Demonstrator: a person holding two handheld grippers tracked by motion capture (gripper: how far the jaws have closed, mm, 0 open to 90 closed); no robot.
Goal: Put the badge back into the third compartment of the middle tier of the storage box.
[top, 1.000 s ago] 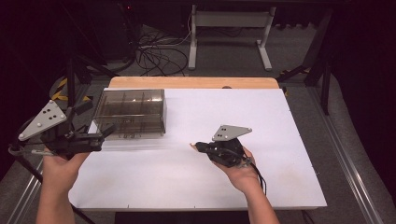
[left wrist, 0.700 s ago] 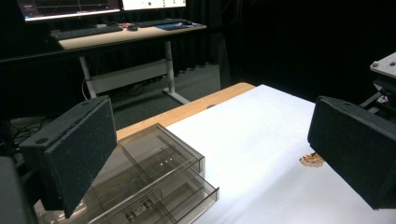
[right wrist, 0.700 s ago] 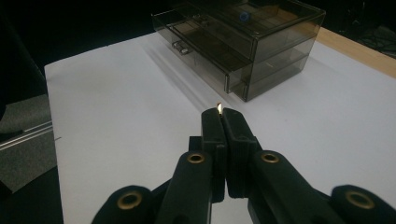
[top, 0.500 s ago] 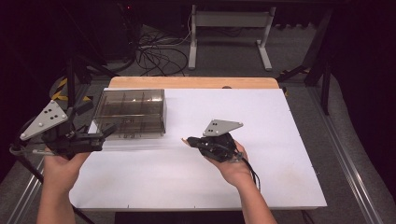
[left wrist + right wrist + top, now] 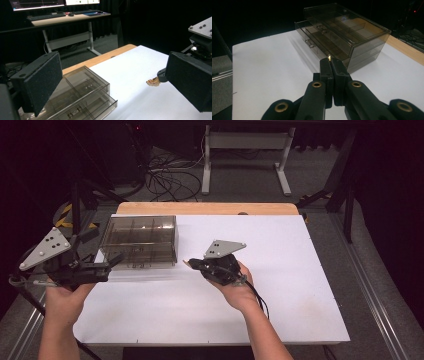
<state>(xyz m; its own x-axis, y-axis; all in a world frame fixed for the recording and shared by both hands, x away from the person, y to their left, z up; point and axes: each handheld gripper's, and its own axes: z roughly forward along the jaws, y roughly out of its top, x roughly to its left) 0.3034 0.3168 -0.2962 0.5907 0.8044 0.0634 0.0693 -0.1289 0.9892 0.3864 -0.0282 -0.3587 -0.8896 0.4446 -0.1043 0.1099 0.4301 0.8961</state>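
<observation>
Drawer box [image 5: 141, 241] sits at worktop [image 5: 280, 285] rear-left, high view; right tool [image 5: 189, 264] nears it, left tool [image 5: 114, 262] waits beside. Left gripper view: jaws wide, nothing held; lower drawers ajar. Right gripper view: jaws clamped on tiny gold piece [image 5: 329, 57], thin pinch, could slip out before reaching a drawer.

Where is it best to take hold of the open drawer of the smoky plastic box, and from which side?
Grip the small handle on the front of the open drawer, coming in level from the bare table side that it faces. The rest of the front is flat and smooth, and the drawer already stands out that way.
</observation>
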